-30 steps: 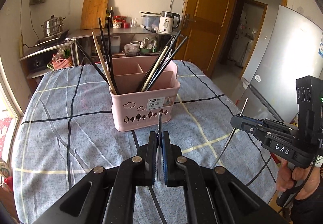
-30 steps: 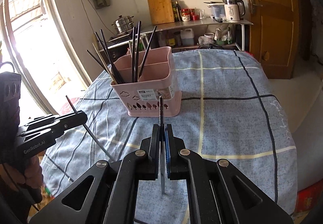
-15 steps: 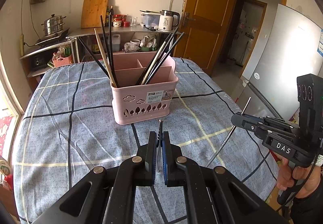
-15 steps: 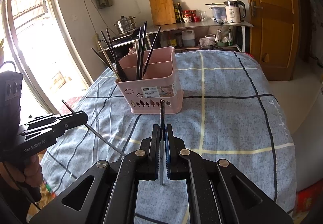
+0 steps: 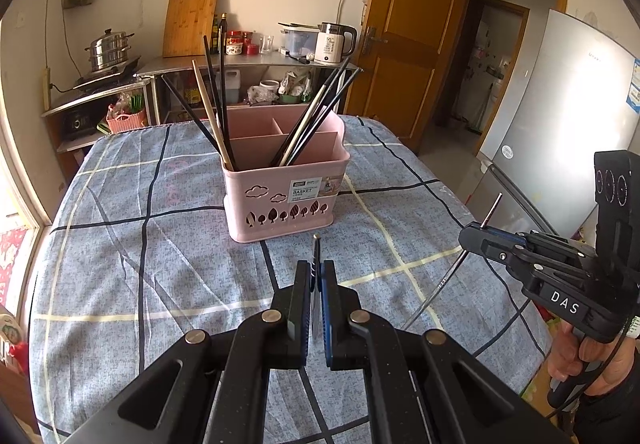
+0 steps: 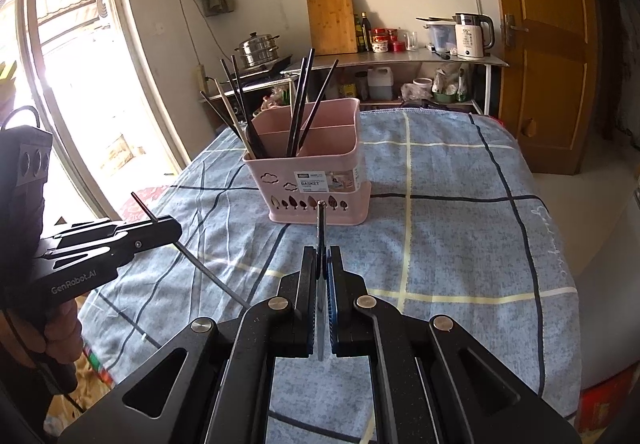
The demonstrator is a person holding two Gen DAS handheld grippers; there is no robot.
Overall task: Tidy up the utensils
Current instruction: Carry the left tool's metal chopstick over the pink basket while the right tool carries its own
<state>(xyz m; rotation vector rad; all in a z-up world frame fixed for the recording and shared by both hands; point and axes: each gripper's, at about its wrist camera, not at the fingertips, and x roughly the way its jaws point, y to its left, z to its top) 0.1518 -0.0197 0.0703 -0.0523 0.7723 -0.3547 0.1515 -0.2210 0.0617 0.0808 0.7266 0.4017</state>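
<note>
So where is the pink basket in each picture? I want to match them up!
Left wrist view: the pink basket sits in the middle of the picture, just beyond the left gripper, chopsticks sticking out.
Right wrist view: the pink basket is in the middle, slightly left, beyond the right gripper.
Shared landmark: the white kettle on the shelf behind it.

1. Left gripper [image 5: 316, 272], bottom centre, clamps a thin chopstick [image 5: 316, 248];
2. pink basket [image 5: 280, 195] stands mid-frame holding chopsticks;
3. right gripper [image 5: 472, 238], at right, pinches another chopstick [image 5: 448, 280].
</note>
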